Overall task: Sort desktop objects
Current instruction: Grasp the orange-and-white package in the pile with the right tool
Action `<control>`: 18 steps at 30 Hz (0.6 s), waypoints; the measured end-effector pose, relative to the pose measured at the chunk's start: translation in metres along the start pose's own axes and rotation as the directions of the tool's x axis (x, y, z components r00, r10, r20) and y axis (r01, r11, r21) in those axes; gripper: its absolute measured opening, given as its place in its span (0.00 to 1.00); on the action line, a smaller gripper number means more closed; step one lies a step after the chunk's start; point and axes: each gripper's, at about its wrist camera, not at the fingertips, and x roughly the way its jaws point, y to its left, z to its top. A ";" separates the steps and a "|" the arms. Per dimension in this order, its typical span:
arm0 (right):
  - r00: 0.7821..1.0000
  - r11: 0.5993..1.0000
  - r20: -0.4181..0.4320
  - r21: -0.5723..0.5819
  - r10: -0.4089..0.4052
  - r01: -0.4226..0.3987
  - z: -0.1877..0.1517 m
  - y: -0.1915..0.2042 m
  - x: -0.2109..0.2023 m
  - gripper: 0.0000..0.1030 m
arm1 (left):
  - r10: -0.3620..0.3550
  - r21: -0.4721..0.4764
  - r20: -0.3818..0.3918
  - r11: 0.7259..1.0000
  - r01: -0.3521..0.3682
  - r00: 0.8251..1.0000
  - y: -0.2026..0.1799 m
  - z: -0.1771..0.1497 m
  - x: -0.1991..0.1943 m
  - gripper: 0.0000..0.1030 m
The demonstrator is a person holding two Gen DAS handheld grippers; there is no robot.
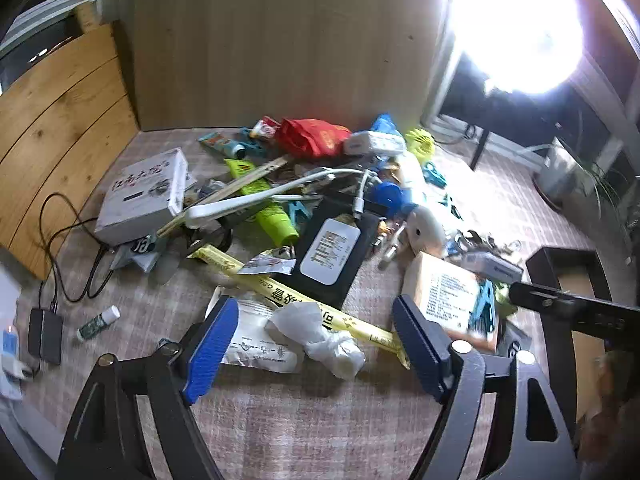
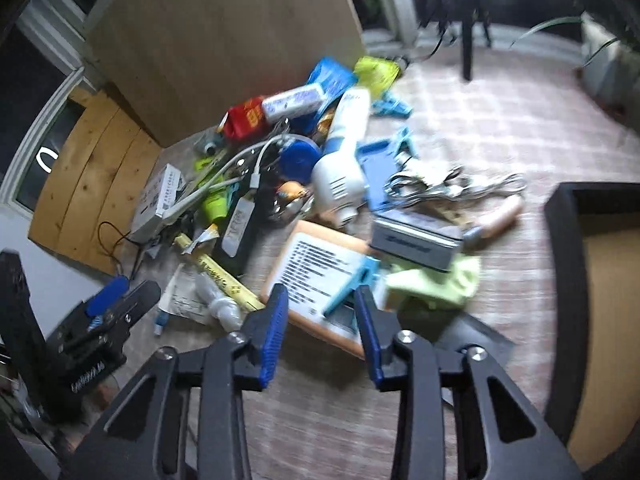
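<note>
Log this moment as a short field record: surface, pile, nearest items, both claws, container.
surface: checked tablecloth
pile: mixed clutter heaped against a wooden board
under left claw: crumpled white tissue on a yellow wrapper strip
before right claw: orange box with printed label, light blue clip on it
left claw: open, empty
right claw: open, empty
container: black tray, right of pile

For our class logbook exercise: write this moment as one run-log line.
left gripper: open over crumpled white tissue | right gripper: open, empty, near light-blue plastic clip | pile unsorted
</note>
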 end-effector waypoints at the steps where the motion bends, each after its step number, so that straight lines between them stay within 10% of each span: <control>1: 1.000 1.000 -0.019 0.005 0.013 -0.013 0.004 0.000 0.006 0.27 | -0.005 -0.012 -0.005 1.000 0.005 1.000 0.000 0.000 0.001 0.70; 18: 0.982 0.999 -0.190 0.033 -0.025 0.032 0.027 -0.060 0.023 0.26 | -0.054 0.048 -0.117 0.997 0.060 0.992 -0.053 0.022 0.043 0.58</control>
